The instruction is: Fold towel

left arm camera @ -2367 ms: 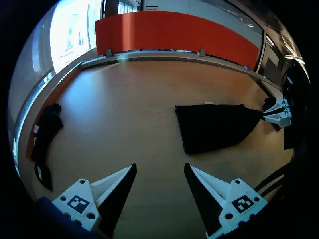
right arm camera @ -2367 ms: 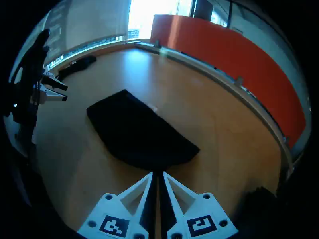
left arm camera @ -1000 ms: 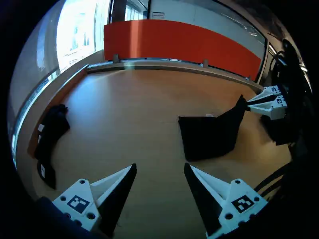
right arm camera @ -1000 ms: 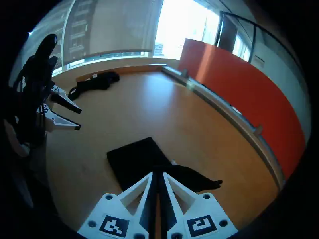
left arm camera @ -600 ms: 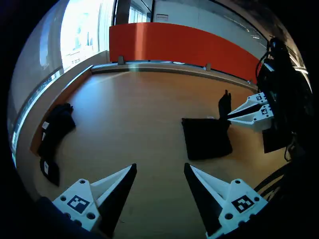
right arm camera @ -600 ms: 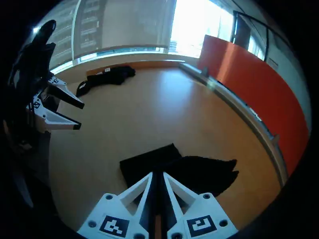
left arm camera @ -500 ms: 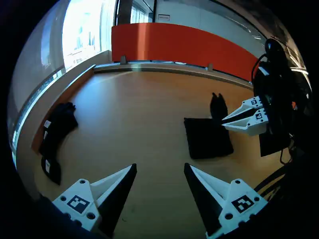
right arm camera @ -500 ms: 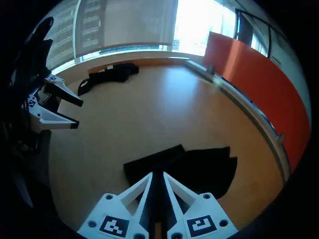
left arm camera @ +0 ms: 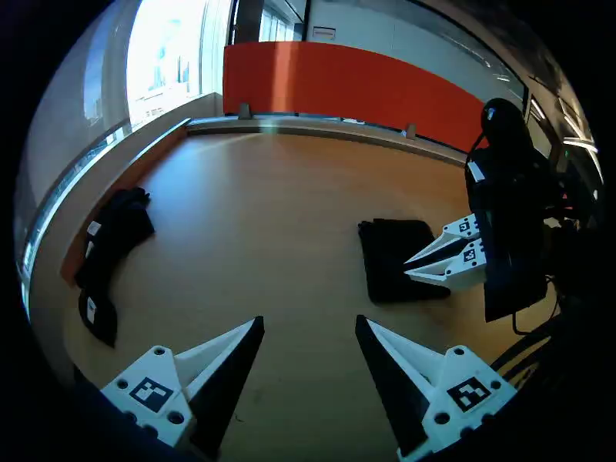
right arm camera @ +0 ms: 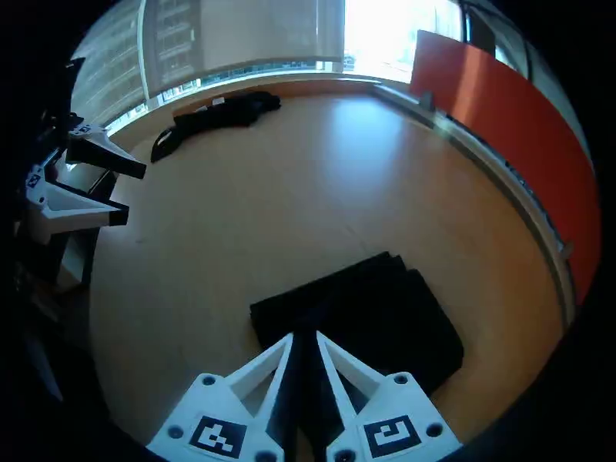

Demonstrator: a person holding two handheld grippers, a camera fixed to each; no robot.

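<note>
Since a couple seconds back the lifted half of the towel point(right arm camera: 369, 316) has been swung over and laid down, so it's now a compact black folded block lying flat instead of a wide spread-out sheet. Biggest thing around is the wooden table point(left arm camera: 254, 215), with a long orange panel point(left arm camera: 346, 77) standing along its far edge and bright windows point(left arm camera: 165, 61) off to the side. Towel point(left arm camera: 389, 258) sits toward the right side of the table in the left gripper view, and the right gripper point(left arm camera: 412, 266) reaches in over its right edge and covers part of it. Well apart from that, a heap of dark cloth point(left arm camera: 115, 239) is bunched against the table's raised side rim, seen again in the right gripper view point(right arm camera: 223, 112). Right gripper point(right arm camera: 304, 339) has its fingers pressed together, pinching the near edge of the towel. Left gripper point(left arm camera: 308, 323) hangs over bare wood with fingers spread wide, holding and touching nothing, also visible off to the side point(right arm camera: 132, 192)
</note>
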